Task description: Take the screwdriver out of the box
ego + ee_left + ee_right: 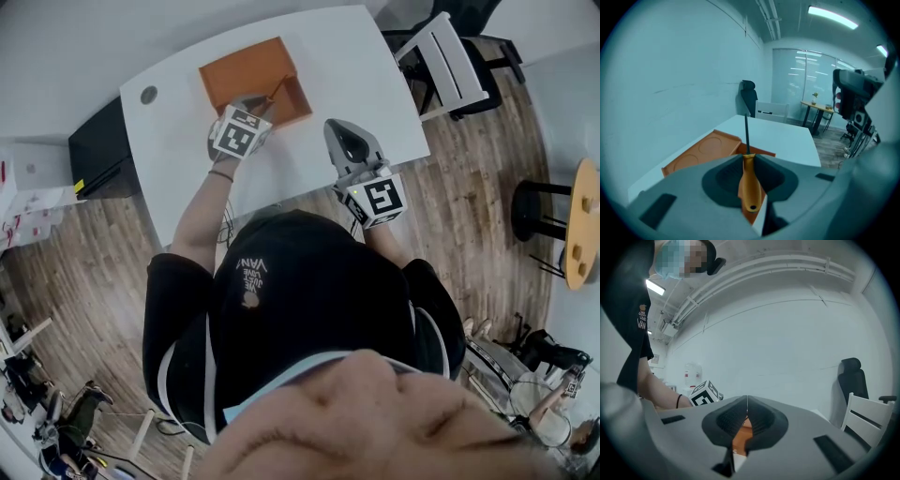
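Note:
An open orange box [246, 75] lies on the white table [356, 66] near its far side. My left gripper [261, 111] hovers over the box's near edge, shut on the screwdriver [273, 94]. In the left gripper view the orange handle [750, 183] is pinched between the jaws of the left gripper [748, 157] and the black shaft sticks out past them above the box [701, 152]. My right gripper [339, 129] is held over the table right of the box. Its jaws [747, 399] meet at the tips with nothing between them.
A white chair [441, 56] stands at the table's right end. A black cabinet [98, 150] sits at the left end. A cable hole [149, 95] marks the tabletop left of the box. A stool [539, 211] and a round wooden table [583, 225] stand on the floor at right.

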Motion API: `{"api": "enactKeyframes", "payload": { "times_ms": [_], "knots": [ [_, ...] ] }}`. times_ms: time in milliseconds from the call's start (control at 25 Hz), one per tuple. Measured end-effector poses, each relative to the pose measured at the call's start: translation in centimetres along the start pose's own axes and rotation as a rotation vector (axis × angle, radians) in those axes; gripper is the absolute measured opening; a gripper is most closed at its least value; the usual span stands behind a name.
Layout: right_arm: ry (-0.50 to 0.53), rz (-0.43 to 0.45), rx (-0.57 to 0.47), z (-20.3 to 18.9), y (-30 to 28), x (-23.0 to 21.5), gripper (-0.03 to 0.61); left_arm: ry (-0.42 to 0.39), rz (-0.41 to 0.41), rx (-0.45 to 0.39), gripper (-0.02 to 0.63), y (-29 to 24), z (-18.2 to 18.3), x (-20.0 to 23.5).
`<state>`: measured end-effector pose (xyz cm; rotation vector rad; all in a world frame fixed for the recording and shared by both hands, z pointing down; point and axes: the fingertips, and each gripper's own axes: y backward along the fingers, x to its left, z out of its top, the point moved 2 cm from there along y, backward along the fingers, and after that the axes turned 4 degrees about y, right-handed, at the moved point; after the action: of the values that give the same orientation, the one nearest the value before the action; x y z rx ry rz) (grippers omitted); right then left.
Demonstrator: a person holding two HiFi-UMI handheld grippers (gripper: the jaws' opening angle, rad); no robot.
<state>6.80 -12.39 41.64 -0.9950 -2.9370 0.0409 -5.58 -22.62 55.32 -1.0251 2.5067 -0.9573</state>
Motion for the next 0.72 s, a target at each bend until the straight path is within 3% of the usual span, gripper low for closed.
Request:
{"api": "enactKeyframes", "payload": {
  "times_ms": [360,720],
  "knots": [
    [0.028,0.015,-0.03,0.9,-0.1,0.0,0.012,-0.008,0.061,-0.177,0.087,4.2,2.8,-0.6],
    [0.051,0.052,-0.043,1.3,-0.2,1.1,0.012,0.04,0.087,-0.336,0.087,8.7,4.3,-2.0]
  ]
}}
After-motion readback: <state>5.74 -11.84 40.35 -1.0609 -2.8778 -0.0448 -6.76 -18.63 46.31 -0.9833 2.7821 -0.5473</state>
